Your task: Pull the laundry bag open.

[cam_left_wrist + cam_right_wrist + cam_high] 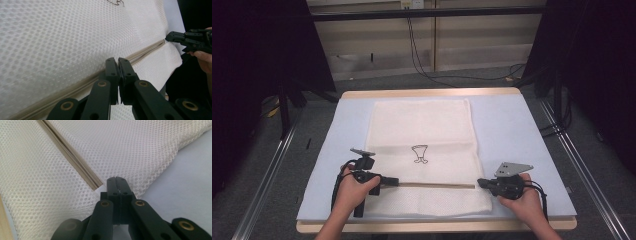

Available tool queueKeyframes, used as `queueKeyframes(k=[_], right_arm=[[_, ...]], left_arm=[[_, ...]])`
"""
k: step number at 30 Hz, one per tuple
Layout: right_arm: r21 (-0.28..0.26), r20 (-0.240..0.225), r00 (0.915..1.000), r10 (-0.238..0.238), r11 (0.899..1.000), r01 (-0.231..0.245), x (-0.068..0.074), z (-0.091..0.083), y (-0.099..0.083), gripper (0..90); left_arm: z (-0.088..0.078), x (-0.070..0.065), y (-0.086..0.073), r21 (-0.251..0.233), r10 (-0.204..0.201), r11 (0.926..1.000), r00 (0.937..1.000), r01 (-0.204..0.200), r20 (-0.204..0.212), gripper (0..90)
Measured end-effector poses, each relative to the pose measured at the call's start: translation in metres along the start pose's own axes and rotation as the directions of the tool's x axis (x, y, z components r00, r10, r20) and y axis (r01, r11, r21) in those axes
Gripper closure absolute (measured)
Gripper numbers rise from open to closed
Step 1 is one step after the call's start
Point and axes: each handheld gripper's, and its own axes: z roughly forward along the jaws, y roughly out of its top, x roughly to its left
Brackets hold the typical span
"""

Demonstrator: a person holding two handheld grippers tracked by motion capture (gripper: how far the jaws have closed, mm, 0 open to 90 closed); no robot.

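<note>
A white mesh bag (427, 155) lies flat on the table's pale mat (507, 125). The left gripper (117, 60) has its jaws pressed together on the bag's beige zipper (432, 184), probably pinching the slider, though that is hidden. The right gripper (116, 179), jaws likewise pressed together, grips the mesh at the zipper's far end.

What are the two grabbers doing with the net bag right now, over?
Left gripper shut at the zipper's left end. Right gripper shut at its right end. Mesh bag lies flat on the table. Nothing in the way.
</note>
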Motion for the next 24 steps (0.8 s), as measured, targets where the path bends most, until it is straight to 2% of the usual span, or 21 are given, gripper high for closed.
queueKeyframes(k=[2,8,12,14,19,21,22,23,24], right_arm=[[-0.002,-0.003,1.0,0.003,1.0,-0.003,0.0,0.0,0.0,90.0],[-0.003,-0.006,1.0,0.003,1.0,-0.003,-0.001,0.0,0.0,90.0],[-0.003,-0.005,1.0,0.001,1.0,-0.001,-0.001,0.0,0.0,90.0],[-0.001,-0.006,1.0,0.0,1.0,0.0,-0.001,0.0,0.0,90.0],[0.004,-0.013,0.9999,0.005,1.0,-0.005,-0.001,0.0,0.001,90.0],[0.007,-0.016,0.9999,0.0,1.0,0.0,-0.002,0.0,0.001,90.0],[0.008,-0.016,0.9999,0.002,1.0,-0.002,-0.002,0.0,0.001,90.0],[0.007,-0.017,0.9999,0.0,1.0,0.0,-0.002,0.0,0.002,90.0],[0.008,-0.017,0.9998,-0.002,1.0,0.002,-0.002,0.0,0.002,90.0]], left_arm=[[-0.002,0.002,-0.001,-0.008,-0.009,0.9999,0.9999,0.009,-0.012,87.4],[-0.011,0.01,-0.005,-0.017,-0.038,0.9992,0.9993,0.037,-0.004,87.4],[-0.019,0.016,-0.008,-0.027,-0.036,0.999,0.9993,0.036,-0.009,87.4],[-0.023,0.019,-0.009,-0.032,-0.054,0.998,0.9986,0.054,-0.002,87.4],[-0.03,0.025,-0.013,-0.038,-0.044,0.9983,0.999,0.044,0.004,87.4],[-0.032,0.026,-0.014,-0.05,-0.061,0.9969,0.9981,0.061,-0.001,87.4],[-0.034,0.028,-0.015,-0.049,-0.046,0.9977,0.9989,0.046,0.01,87.4],[-0.035,0.028,-0.015,-0.048,-0.063,0.9969,0.998,0.063,0.006,87.4],[-0.036,0.029,-0.015,-0.049,-0.04,0.998,0.9988,0.039,-0.029,87.4]])
